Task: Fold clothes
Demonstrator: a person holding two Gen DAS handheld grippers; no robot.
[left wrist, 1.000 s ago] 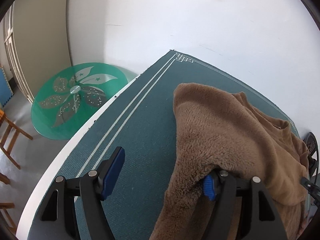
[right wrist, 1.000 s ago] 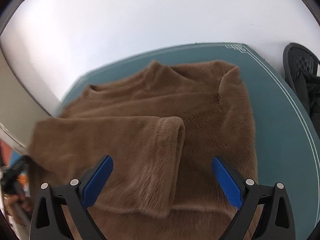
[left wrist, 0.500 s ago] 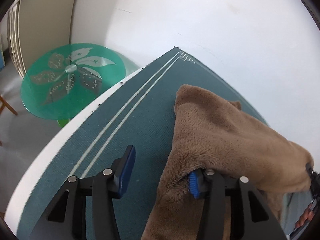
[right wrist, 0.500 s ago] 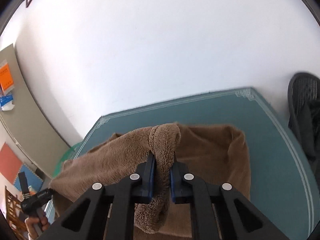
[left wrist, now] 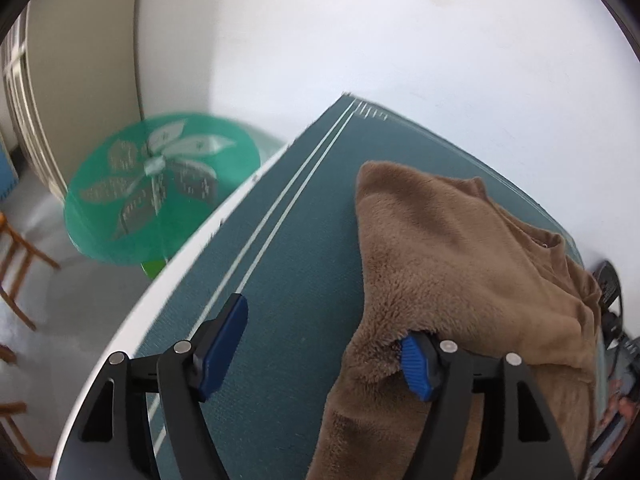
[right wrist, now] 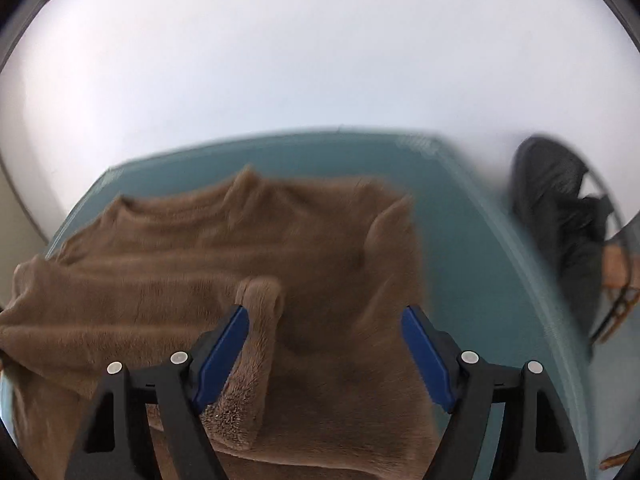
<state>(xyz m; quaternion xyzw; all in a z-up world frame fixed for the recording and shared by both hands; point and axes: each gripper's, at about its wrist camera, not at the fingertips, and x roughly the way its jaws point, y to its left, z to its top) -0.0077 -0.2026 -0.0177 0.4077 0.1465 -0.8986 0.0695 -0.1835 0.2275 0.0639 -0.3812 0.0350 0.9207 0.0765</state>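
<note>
A brown fleece sweater lies spread on the teal table cloth. My left gripper is at the sweater's left edge with its jaws opening. The fleece drapes over the right finger, and mostly bare cloth shows between the pads. In the right wrist view the sweater fills the middle, blurred. My right gripper hangs over it with jaws opening. A folded sleeve stands loose against the left pad, and nothing presses on it.
A round green glass table with a flower pattern stands past the table's white edge. Wooden chair legs show at the far left. A black mesh chair sits to the right of the table. A white wall runs behind.
Half a second ago the right gripper was shut on the sleeve and held it up; now it has let go and the sleeve lies on the sweater. The left jaws narrowed, then widened again.
</note>
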